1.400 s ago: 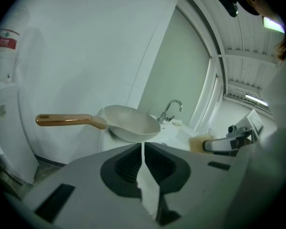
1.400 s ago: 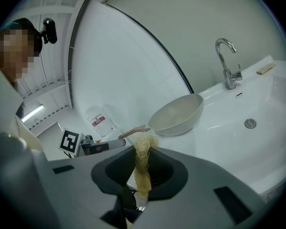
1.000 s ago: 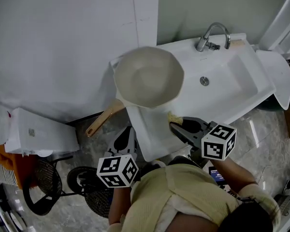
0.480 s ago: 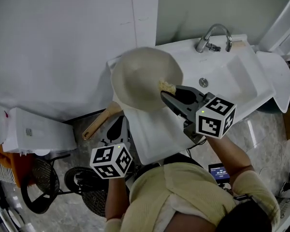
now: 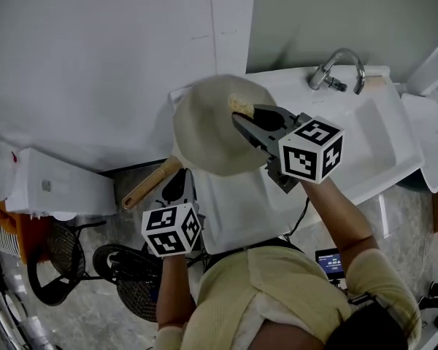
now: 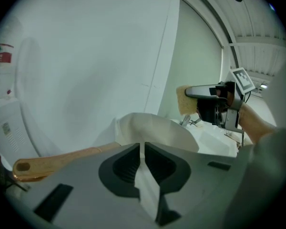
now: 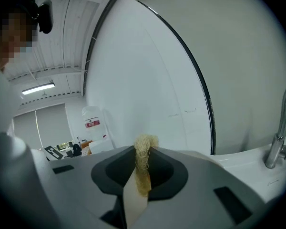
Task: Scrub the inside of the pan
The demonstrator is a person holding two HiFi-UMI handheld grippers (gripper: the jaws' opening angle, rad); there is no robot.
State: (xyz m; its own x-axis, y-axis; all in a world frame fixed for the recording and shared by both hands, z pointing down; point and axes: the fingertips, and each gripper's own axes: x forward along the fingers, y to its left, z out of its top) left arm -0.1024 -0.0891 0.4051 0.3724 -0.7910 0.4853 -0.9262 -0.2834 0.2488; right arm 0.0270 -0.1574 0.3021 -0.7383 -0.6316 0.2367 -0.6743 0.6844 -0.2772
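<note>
"So, where does the cream-coloured round pan [image 5: 208,130] sit?"

"At twelve o'clock from the middle of the head view, tilted on the near corner of the white rectangular sink [image 5: 379,133]. Its pale wooden handle [image 5: 147,184] runs out toward eight o'clock, past the sink's edge."

"And the right gripper [image 5: 242,115]?"

"It reaches in from the pan's four o'clock side. Its jaws pinch a yellowish fibrous scrubbing sponge [image 5: 241,106], and the right gripper view shows the fibres squeezed between the two pads. In the head view the sponge lies over the pan's one o'clock part, near the rim. Whether it presses on the inner surface cannot be told. In the left gripper view it shows above the pan's edge."

"What about the left gripper [image 6: 142,149]?"

"Its jaws are pressed together with only a thin slit between them, and nothing shows in that slit. It points at the pan from seven o'clock. In its own view the wooden handle stretches away toward nine o'clock, just beside the gripper's body. Whether the gripper touches the pan cannot be told."

"Anything else around the sink?"

"The curved chrome faucet [image 5: 341,64] stands at the sink's back edge, at two o'clock from the pan and well apart from both grippers."
</note>
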